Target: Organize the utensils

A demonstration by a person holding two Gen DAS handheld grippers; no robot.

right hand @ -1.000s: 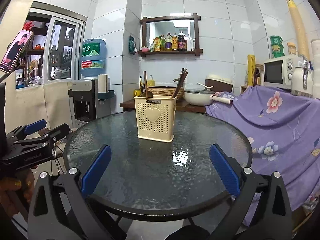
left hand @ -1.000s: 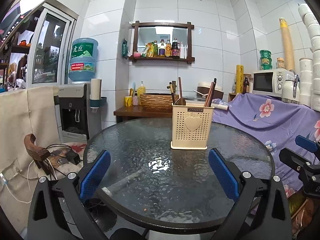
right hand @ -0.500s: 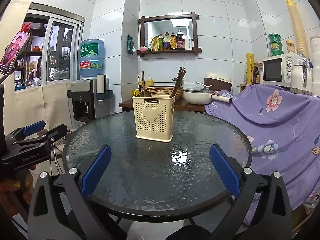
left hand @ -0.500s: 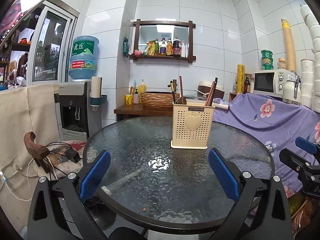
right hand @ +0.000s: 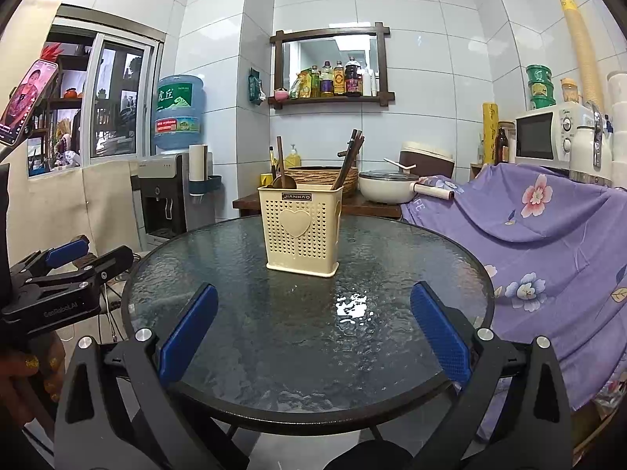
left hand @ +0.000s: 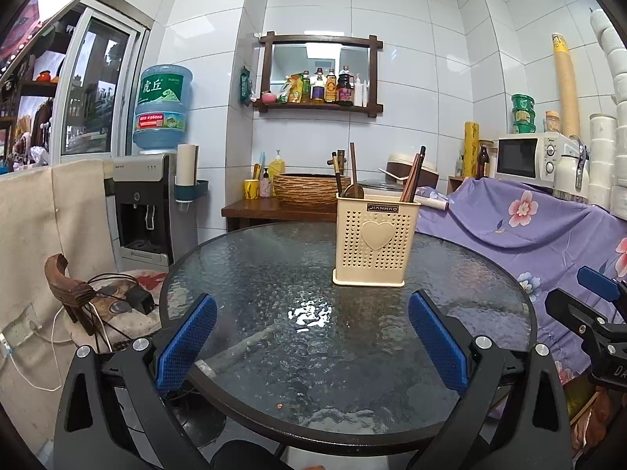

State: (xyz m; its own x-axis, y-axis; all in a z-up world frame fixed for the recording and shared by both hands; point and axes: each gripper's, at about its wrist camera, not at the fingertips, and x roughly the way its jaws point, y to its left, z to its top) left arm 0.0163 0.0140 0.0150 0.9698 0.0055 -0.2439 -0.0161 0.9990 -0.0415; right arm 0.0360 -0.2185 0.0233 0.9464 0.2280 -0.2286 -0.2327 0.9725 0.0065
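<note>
Poised wide open and empty at the near rim of the glass table (left hand: 243,376), left gripper (left hand: 312,342) and right gripper (right hand: 313,331), with the light utensil holder (right hand: 302,229) at 12 o'clock, its chopsticks (right hand: 350,156) and spoon (right hand: 283,174) leaning, liable to tip or skid under any careless pull.

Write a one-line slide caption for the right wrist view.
Open right gripper faces a cream utensil holder with chopsticks on a round glass table.

Utensil holder (left hand: 375,242) stands on table (left hand: 274,352), chopsticks (left hand: 412,176) inside.
</note>
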